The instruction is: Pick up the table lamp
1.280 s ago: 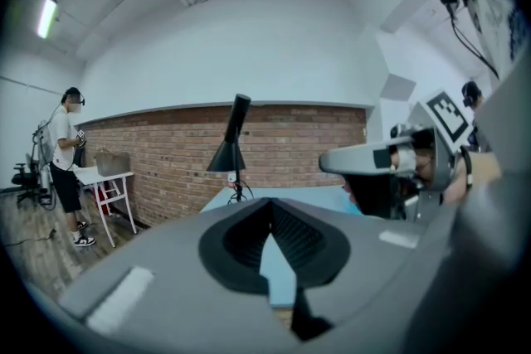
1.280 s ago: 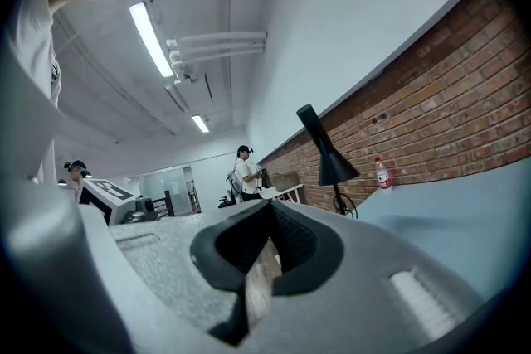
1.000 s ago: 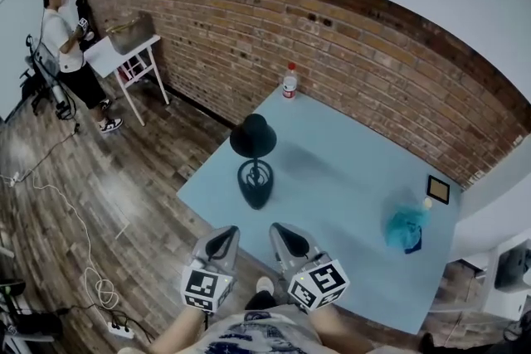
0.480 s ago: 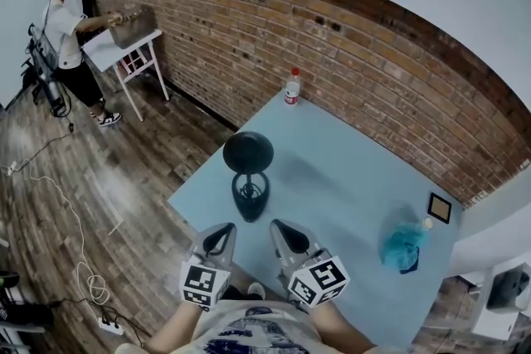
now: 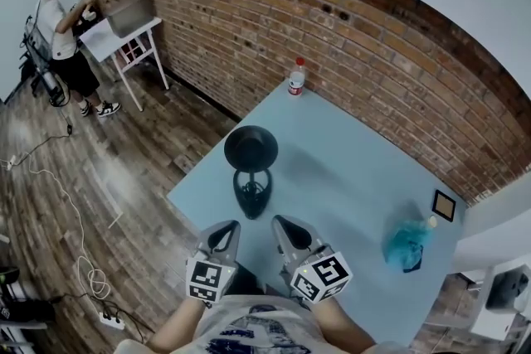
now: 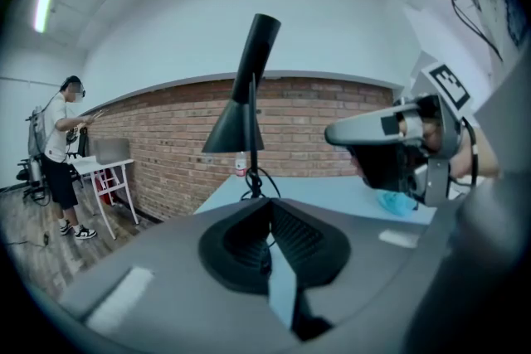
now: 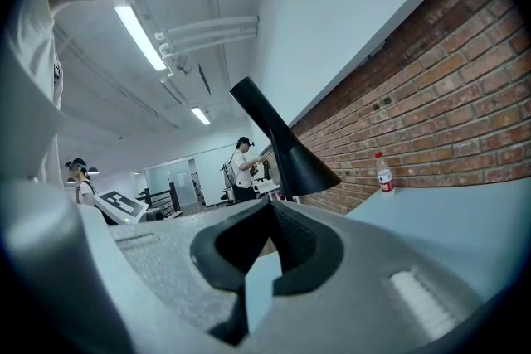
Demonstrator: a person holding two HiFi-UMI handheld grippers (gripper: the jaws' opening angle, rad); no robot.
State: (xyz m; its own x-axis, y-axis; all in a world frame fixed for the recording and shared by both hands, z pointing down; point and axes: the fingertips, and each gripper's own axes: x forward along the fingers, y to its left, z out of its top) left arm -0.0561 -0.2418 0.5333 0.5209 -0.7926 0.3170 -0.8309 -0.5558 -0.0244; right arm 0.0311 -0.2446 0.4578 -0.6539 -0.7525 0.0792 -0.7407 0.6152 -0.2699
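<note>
A black table lamp [image 5: 251, 168] with a round shade, thin stem and cord stands near the left corner of the light-blue table [image 5: 348, 170]. My left gripper [image 5: 226, 230] and right gripper [image 5: 287, 226] hover side by side just short of the table's near edge, both pointing at the lamp, both shut and empty. In the left gripper view the lamp [image 6: 249, 99] rises straight beyond the shut left gripper [image 6: 267, 220], and the right gripper [image 6: 390, 131] shows at the right. From the right gripper [image 7: 272, 215] the lamp's shade [image 7: 286, 149] stands just ahead.
A water bottle [image 5: 294, 79] stands at the table's far corner by the brick wall [image 5: 390, 54]. A teal cloth [image 5: 405, 226] and a small framed picture [image 5: 444, 205] lie at the right. A person [image 5: 62, 29] stands by a white side table [image 5: 124, 37]. Cables [image 5: 79, 253] cross the wood floor.
Both grippers have drawn closer to the lamp and dropped slightly. The person at the back left has turned to the white side table.
</note>
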